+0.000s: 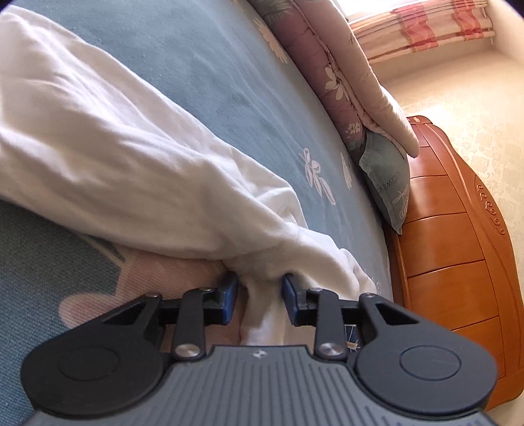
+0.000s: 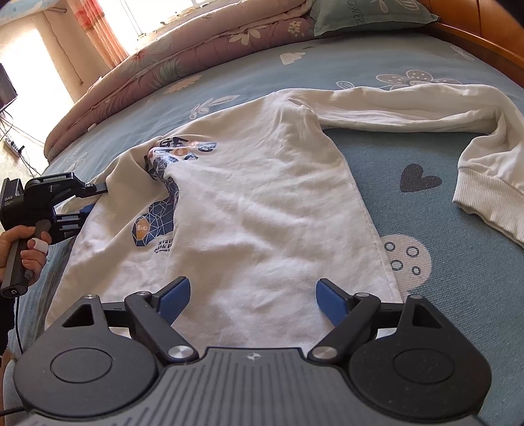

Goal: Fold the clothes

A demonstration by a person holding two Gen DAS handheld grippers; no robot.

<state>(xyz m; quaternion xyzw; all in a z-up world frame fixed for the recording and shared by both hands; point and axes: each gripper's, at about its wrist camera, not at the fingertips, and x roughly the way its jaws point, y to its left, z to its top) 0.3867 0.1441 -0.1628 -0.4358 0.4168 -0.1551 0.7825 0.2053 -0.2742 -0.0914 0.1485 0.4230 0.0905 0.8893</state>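
A white sweatshirt (image 2: 262,203) with a blue graphic print (image 2: 163,203) lies spread on the blue bedsheet (image 2: 376,65). Its right sleeve (image 2: 409,111) runs out to the right and bends down to a ribbed cuff (image 2: 484,209). My right gripper (image 2: 252,301) hovers open over the near hem, its blue pads (image 2: 173,298) wide apart with nothing between them. My left gripper (image 2: 93,198), held by a hand (image 2: 19,249), is at the garment's left edge. In the left wrist view the left gripper (image 1: 260,295) is shut on a bunched fold of the white sweatshirt (image 1: 131,147).
A pink floral quilt (image 2: 196,49) is bunched along the far side of the bed. A green pillow (image 1: 386,177) leans on the wooden headboard (image 1: 458,245). Striped curtains (image 1: 425,29) hang at the window. A power strip (image 2: 13,145) with cables lies on the floor at the left.
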